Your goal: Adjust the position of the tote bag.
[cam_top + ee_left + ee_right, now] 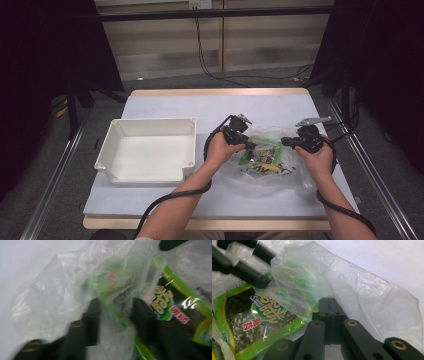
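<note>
On the worktop (165,102), right of the white bin (147,150), lay the bag (270,165) with its green packet (249,317). My right gripper (329,307) pinched its film shut to hold it; my left gripper (115,315), narrowed, straddled film to spread the mouth.

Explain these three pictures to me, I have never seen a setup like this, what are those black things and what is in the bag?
A person at a table holds a hand tool with two black jaws in each hand: the left gripper and the right gripper. The wide picture comes from a camera overhead; the other two come from cameras riding on each gripper, looking along its jaws. On the table lie an empty white tray and a clear plastic bag with a green seaweed snack pack inside. The right gripper is shut on the bag's edge; the left one has bag film between its jaws, which stand apart.
</note>
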